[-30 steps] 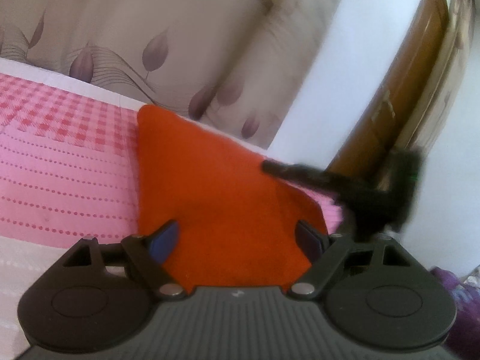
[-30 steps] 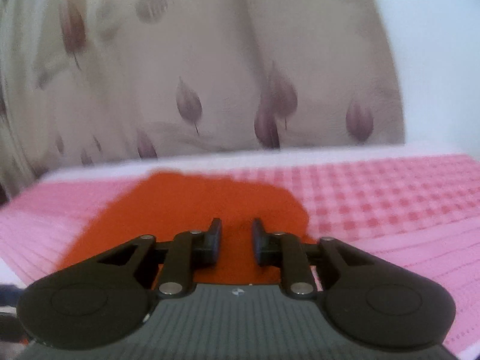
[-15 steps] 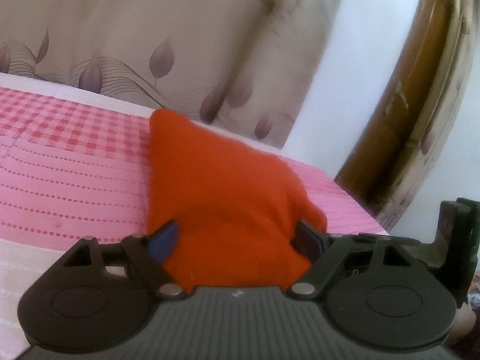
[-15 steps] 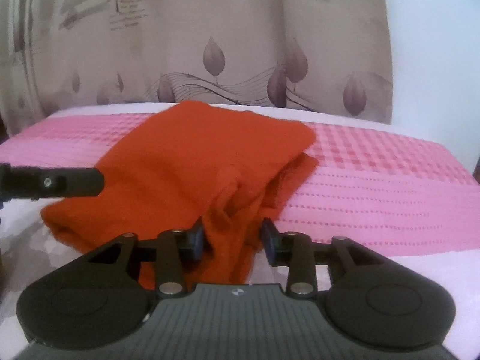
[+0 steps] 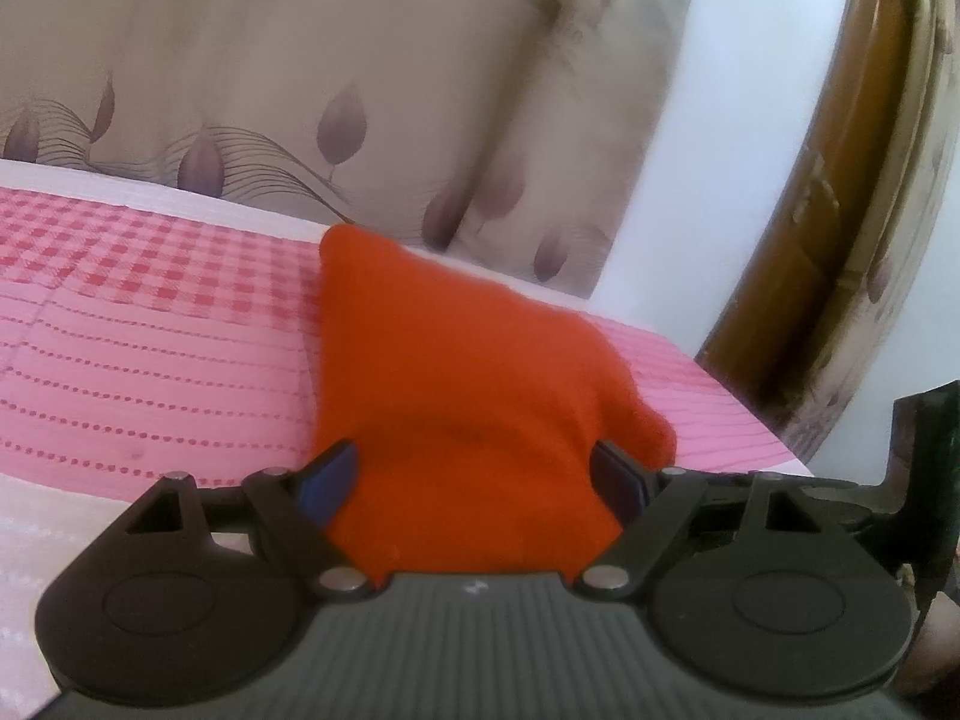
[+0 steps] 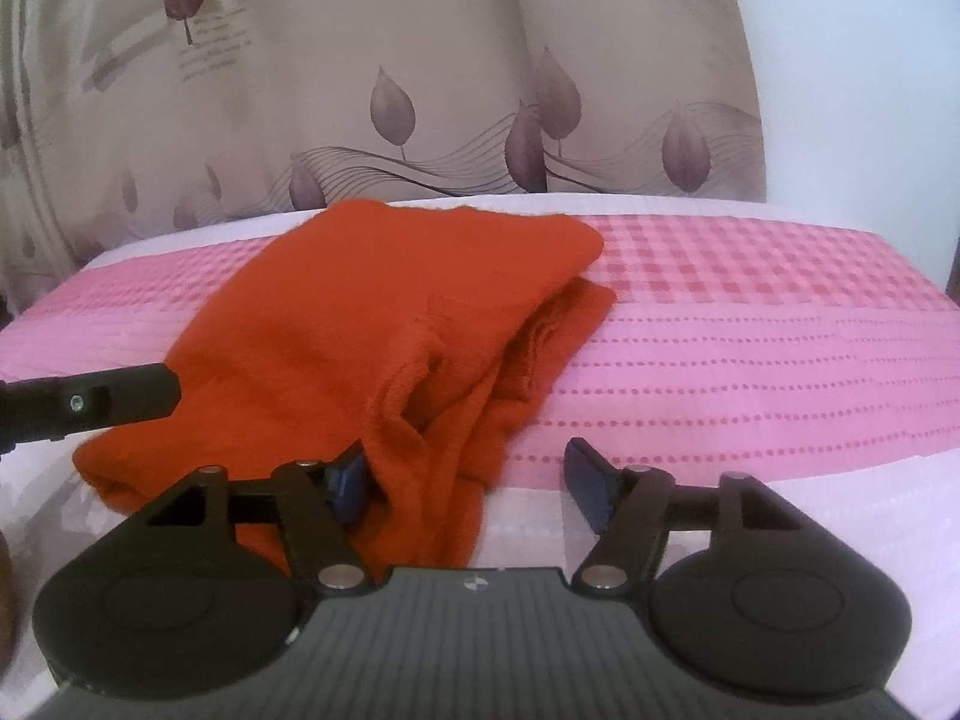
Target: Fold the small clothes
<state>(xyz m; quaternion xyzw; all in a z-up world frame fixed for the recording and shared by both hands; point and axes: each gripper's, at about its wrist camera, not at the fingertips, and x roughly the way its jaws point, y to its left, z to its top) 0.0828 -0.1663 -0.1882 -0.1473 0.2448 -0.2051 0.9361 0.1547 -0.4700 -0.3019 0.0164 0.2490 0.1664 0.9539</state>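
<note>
Orange garment (image 6: pixel 384 324) lies on the pink bedspread (image 6: pixel 750 360), bunched and partly folded over itself, layered edges showing on its right side, far edge near the white strip along the curtain (image 6: pixel 420 60). Its near end drapes down toward the right gripper (image 6: pixel 465 480). Right jaws wide apart; left pad (image 6: pixel 348 480) touches or sits just under the cloth's near fold, right pad (image 6: pixel 591 492) is off the cloth over the bedspread, nothing pinched. Left gripper (image 5: pixel 474 480) also spread wide, cloth (image 5: pixel 468 390) fills the gap between its pads; can't tell whether pads contact it, not clamped. In the right view a finger of the left gripper (image 6: pixel 90 402) comes in from the left edge, tip at the garment's left side. Left view, right side: white wall (image 5: pixel 720 150), brown wooden frame (image 5: pixel 828 210).
</note>
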